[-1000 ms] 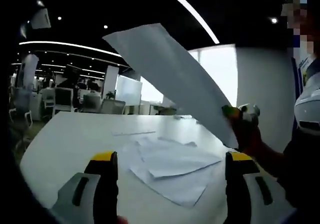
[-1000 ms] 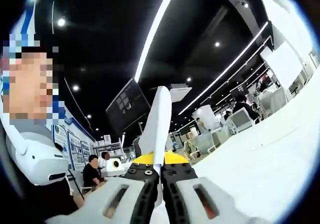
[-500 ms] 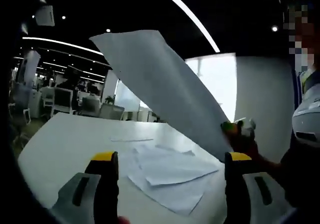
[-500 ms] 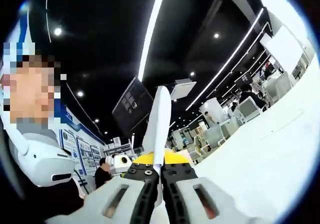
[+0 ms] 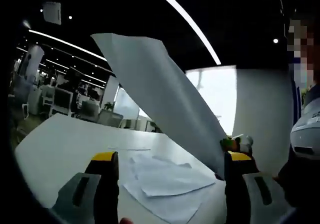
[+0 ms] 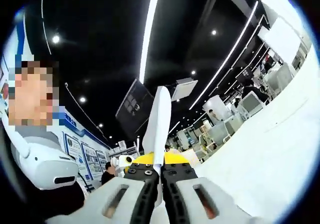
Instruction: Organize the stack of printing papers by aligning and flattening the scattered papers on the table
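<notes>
Pinching a lifted sheet (image 6: pixel 158 129), the right claw (image 6: pixel 160 176) grips its edge.

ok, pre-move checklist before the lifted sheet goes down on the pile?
1. Right claw shut on the lifted sheet: ok, the sheet's edge rises from between the closed jaws.
2. Sheet clear of the table: ok, held up in the air above it.
3. Left claw free: ok, jaws apart, nothing between them.
4. Target in view: ok, scattered papers lie on the table ahead of the left claw.
5. Pile aligned: not ok, sheets overlap at different angles.
6. Sheet uncreased at the grip: cannot tell.
</notes>
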The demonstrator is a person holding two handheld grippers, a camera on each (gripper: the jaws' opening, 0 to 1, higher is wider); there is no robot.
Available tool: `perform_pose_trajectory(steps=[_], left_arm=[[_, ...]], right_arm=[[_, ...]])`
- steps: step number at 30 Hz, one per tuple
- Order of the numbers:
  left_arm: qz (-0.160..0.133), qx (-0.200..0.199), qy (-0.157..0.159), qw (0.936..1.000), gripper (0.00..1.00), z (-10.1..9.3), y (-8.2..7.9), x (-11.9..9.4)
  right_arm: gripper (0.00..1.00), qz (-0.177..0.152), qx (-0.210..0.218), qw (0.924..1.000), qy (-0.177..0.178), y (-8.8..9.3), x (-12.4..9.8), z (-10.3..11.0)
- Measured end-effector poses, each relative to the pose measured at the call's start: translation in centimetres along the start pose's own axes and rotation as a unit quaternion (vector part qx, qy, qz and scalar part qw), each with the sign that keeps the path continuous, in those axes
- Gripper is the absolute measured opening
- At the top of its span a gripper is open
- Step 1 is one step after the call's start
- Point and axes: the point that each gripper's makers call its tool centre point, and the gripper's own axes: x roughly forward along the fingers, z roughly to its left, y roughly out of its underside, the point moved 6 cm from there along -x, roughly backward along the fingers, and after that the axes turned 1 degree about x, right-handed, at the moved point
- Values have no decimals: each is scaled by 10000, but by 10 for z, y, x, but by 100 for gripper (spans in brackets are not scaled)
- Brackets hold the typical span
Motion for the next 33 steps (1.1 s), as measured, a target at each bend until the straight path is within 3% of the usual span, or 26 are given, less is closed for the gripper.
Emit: perform_pose_trajectory(steps=[20, 24, 25, 27, 33], left_arm=[[-672, -474, 46, 9966, 89, -4, -19, 18], [-869, -632, 54, 9942, 88, -4, -24, 18], [-1071, -875, 104, 9903, 88, -4, -27, 18], [-1208, -1054, 140, 9870, 88, -4, -29, 18], [-1369, -1157, 25, 9838, 88, -2, -30, 19]], right_arm=[[0, -47, 35, 10000, -61, 2, 2, 2], [0, -16, 87, 9999, -98, 8, 5, 4], [0, -6, 101, 9999, -111, 9, 6, 5], [0, 12, 113, 9999, -130, 12, 8, 6], [0, 165, 121, 9996, -204, 23, 15, 12]])
